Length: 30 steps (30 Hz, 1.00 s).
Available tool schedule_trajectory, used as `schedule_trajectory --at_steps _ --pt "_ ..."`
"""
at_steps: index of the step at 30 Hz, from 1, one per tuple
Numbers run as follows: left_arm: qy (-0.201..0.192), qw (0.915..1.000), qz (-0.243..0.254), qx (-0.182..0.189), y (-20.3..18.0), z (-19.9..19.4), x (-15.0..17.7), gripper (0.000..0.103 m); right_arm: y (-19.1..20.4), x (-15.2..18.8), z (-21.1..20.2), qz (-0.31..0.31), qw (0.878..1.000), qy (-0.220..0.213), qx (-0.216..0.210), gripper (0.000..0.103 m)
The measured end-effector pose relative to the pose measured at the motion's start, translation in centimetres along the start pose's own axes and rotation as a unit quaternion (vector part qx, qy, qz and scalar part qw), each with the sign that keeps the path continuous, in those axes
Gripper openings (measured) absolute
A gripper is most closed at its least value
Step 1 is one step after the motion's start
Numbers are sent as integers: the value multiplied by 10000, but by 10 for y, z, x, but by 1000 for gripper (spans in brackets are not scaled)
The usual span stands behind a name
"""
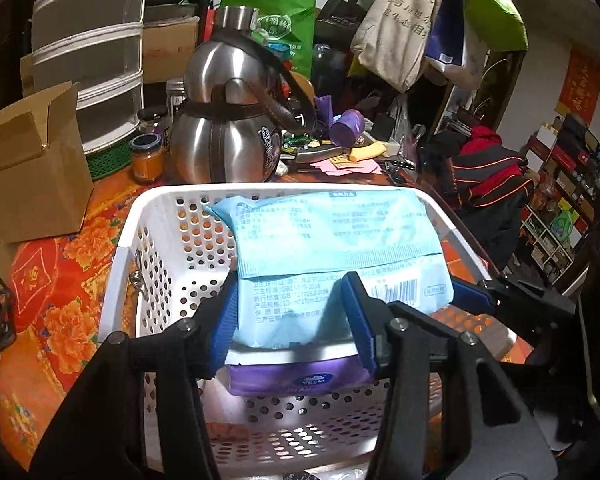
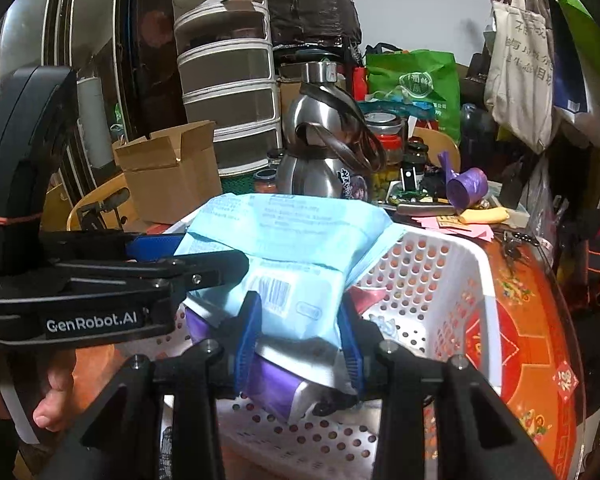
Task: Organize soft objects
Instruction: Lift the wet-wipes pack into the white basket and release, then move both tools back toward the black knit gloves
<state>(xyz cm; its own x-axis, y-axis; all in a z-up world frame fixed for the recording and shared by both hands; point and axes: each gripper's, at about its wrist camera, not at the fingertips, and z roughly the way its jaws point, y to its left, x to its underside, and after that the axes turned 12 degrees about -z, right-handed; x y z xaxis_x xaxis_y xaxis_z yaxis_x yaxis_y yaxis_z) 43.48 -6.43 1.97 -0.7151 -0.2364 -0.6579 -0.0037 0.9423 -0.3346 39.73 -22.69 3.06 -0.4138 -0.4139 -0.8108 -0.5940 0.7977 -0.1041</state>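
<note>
A light blue soft pack (image 1: pixel 332 240) lies on top of a purple soft pack (image 1: pixel 300 380), and both are held over a white perforated basket (image 1: pixel 168 248). My left gripper (image 1: pixel 294 316) is shut on the near edge of the two packs. My right gripper (image 2: pixel 300 332) is shut on the other end of the same blue pack (image 2: pixel 284 240) and purple pack (image 2: pixel 276 388), above the basket (image 2: pixel 432 280). The right gripper's fingers (image 1: pixel 472 296) show at the right of the left wrist view, and the left gripper's fingers (image 2: pixel 156 248) at the left of the right wrist view.
The basket stands on a red and orange floral tablecloth (image 1: pixel 60 300). Behind it are a steel kettle (image 1: pixel 228 120), a cardboard box (image 1: pixel 32 164), stacked plastic drawers (image 1: pixel 88 52), jars (image 1: pixel 146 156), a purple roll (image 1: pixel 346 128) and hanging bags (image 1: pixel 400 28).
</note>
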Motion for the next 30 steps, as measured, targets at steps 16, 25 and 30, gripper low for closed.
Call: schedule_trajectory --at_steps 16,25,30 --pt "-478 9979 -402 -171 27 -19 0 90 -6 8 -7 104 9983 -10 565 81" --pt "-450 9980 -282 -331 31 -44 18 90 -14 13 -22 327 9959 46 841 84" --pt "-536 9974 -14 -484 25 -78 46 91 -8 26 -45 516 9954 42 806 84"
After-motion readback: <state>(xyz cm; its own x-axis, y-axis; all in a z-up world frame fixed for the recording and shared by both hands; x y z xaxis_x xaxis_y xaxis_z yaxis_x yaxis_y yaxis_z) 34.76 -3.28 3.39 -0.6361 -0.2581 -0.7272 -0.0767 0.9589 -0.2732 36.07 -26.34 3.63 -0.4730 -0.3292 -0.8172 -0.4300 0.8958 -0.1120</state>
